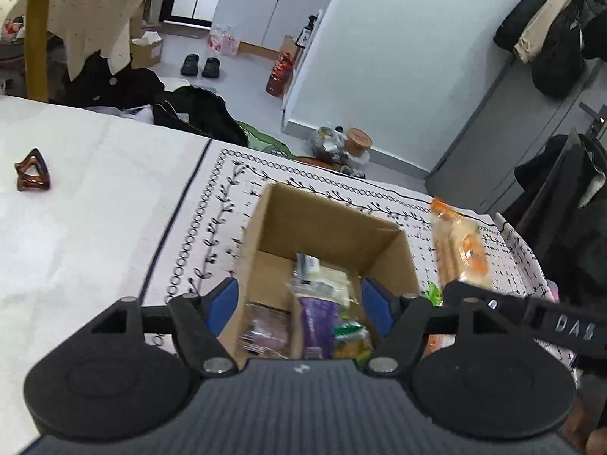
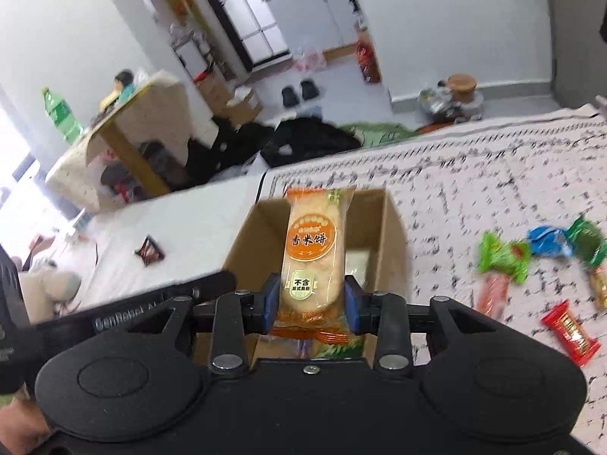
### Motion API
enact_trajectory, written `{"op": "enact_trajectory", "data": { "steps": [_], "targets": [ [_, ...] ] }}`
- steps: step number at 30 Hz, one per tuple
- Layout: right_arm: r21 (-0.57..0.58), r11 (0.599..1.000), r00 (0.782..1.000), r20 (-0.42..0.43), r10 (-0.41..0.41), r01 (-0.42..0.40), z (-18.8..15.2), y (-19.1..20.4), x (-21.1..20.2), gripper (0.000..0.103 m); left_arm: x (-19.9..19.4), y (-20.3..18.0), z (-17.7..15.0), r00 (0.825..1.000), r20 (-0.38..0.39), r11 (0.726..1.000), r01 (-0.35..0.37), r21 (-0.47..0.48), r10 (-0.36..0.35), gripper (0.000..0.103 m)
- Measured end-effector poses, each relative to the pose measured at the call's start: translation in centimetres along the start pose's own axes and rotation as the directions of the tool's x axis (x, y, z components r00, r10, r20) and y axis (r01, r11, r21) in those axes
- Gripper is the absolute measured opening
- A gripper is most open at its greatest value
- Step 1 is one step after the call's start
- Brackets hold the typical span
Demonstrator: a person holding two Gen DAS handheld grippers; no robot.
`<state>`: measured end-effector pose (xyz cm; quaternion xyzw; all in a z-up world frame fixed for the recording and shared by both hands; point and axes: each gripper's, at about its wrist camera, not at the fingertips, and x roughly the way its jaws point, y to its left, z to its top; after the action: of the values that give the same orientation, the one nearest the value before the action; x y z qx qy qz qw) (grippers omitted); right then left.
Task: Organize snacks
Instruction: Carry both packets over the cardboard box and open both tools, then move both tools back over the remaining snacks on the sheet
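An open cardboard box (image 1: 330, 227) stands on the patterned cloth (image 1: 212, 235), and several snack packets (image 1: 322, 314) lie in it. My left gripper (image 1: 299, 305) hovers over the box's near side, its blue pads wide apart and nothing between them. My right gripper (image 2: 312, 303) is shut on an orange rice cracker packet (image 2: 313, 250), held upright above the near edge of the box (image 2: 390, 235). In the left wrist view the same packet (image 1: 459, 246) shows just right of the box.
Loose wrapped snacks lie on the cloth to the right: a green one (image 2: 500, 258), a blue one (image 2: 546, 240), a red one (image 2: 571, 333). A brown hair clip (image 1: 32, 172) sits on the white surface to the left. Beyond the far edge are black bags on the floor.
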<state>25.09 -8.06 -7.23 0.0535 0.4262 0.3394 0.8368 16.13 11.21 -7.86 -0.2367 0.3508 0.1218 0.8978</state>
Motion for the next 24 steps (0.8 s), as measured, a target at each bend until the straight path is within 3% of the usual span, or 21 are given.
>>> {"op": "enact_trajectory", "data": {
  "steps": [2, 7, 11, 14, 18, 24],
  "targets": [
    [0.002, 1.0, 1.0, -0.002, -0.013, 0.013, -0.2, 0.0, 0.0, 0.054, 0.0, 0.4, 0.1, 1.0, 0.004, 1.0, -0.008, -0.004, 0.008, 0.071],
    [0.04, 0.999, 0.999, 0.031, -0.028, 0.027, 0.0, -1.1, -1.8, 0.059, 0.2, 0.5, 0.4, 1.0, 0.02, 1.0, 0.013, -0.022, -0.013, 0.071],
    [0.049, 0.998, 0.996, 0.077, -0.05, 0.047, 0.4, -2.5, -3.7, 0.069, 0.6, -0.7, 0.6, 0.999, 0.019, 1.0, 0.029, 0.008, -0.029, 0.072],
    [0.069, 0.995, 0.992, 0.101, -0.079, 0.072, 0.5, -3.8, -4.8, 0.072, 0.4, -2.5, 0.6, 0.998, 0.028, 0.998, 0.055, 0.036, -0.056, 0.072],
    [0.082, 0.99, 0.986, 0.118, -0.119, 0.11, 0.3, -5.5, -5.9, 0.077, 0.0, -5.1, 0.0, 0.994, 0.036, 0.99, 0.1, 0.095, -0.104, 0.084],
    [0.103, 0.977, 0.973, 0.119, -0.198, 0.186, -0.9, -9.4, -7.6, 0.08, 0.9, -8.9, -1.7, 0.991, -0.023, 0.969, 0.136, 0.206, -0.134, 0.085]
  ]
}}
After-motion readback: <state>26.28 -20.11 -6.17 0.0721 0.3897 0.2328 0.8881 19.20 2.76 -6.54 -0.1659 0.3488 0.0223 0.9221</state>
